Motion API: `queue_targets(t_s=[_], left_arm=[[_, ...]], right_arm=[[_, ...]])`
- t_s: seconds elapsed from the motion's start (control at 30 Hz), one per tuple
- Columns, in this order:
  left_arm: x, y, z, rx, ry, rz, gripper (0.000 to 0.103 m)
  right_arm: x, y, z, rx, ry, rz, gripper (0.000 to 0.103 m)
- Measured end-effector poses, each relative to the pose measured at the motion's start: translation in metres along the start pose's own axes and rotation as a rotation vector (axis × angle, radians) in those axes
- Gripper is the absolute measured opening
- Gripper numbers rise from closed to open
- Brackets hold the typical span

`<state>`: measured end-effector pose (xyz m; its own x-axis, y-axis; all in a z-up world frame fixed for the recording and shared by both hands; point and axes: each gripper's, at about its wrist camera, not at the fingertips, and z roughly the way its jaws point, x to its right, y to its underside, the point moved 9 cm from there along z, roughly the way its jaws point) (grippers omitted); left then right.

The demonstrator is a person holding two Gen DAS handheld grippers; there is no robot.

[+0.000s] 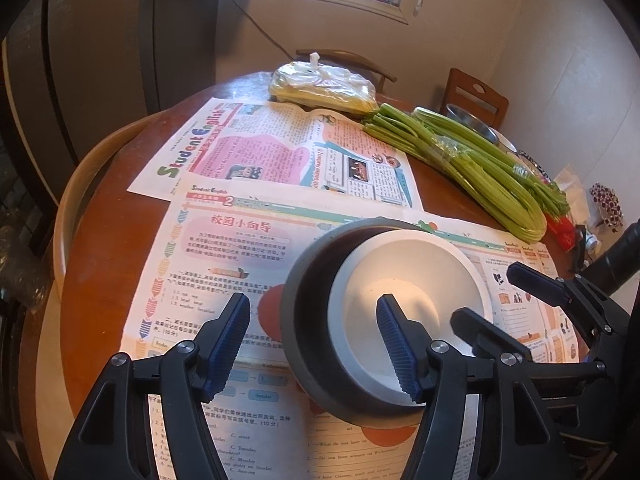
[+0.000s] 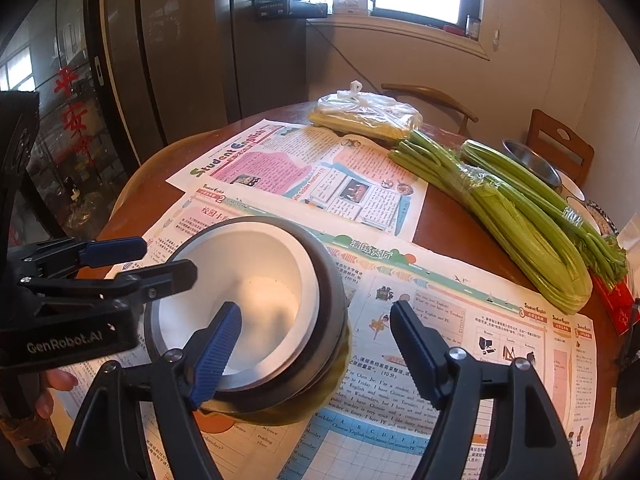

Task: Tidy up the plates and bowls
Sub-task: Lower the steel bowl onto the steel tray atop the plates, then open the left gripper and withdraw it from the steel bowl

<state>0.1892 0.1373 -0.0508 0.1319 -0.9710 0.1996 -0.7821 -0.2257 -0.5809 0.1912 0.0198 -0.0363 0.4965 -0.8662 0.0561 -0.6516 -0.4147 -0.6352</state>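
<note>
A white bowl point(image 1: 400, 272) sits nested in a dark grey bowl point(image 1: 308, 280) on newspaper on the round table. In the right wrist view a yellowish dish point(image 2: 320, 400) shows beneath the grey bowl point(image 2: 332, 304). My left gripper point(image 1: 316, 344) is open and straddles the stack's left wall, one finger inside the white bowl and one outside, with a gap at the outer pad. My right gripper point(image 2: 318, 350) is open too, straddling the right wall of the white bowl point(image 2: 248, 264) without pressing. Each gripper shows in the other's view: right gripper point(image 1: 500, 300), left gripper point(image 2: 148, 264).
Newspaper sheets point(image 1: 248, 152) cover the wooden table point(image 1: 100, 208). Celery bunches point(image 2: 520, 224) and a tied plastic bag point(image 2: 364, 116) lie at the back. A metal bowl point(image 2: 532, 162) stands far right. Wooden chairs point(image 2: 560, 144) ring the table. A hand point(image 2: 56, 384) shows low left.
</note>
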Motion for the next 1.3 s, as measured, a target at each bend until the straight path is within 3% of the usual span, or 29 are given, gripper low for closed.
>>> queue_targets(t_s=[0.33, 0.5, 0.93, 1.1, 1.3], left_arm=[[-0.022, 0.009, 0.006, -0.045, 0.021, -0.102, 0.072], [-0.029, 0.016, 0.016, -0.077, 0.104, -0.192, 0.075], [0.0, 0.031, 0.047, -0.169, 0.123, -0.13, 0.075], [-0.001, 0.027, 0.036, -0.12, 0.049, -0.088, 0.075], [0.001, 0.02, 0.0, -0.008, -0.02, -0.04, 0.075]], right_arm=[[0.007, 0.001, 0.004, -0.012, -0.018, 0.041, 0.08], [0.007, 0.006, 0.011, -0.037, -0.03, 0.05, 0.08], [-0.005, 0.018, 0.028, -0.095, -0.049, 0.014, 0.08], [-0.002, 0.017, 0.022, -0.081, -0.031, 0.0, 0.08], [0.003, 0.01, -0.009, 0.012, -0.052, 0.023, 0.08]])
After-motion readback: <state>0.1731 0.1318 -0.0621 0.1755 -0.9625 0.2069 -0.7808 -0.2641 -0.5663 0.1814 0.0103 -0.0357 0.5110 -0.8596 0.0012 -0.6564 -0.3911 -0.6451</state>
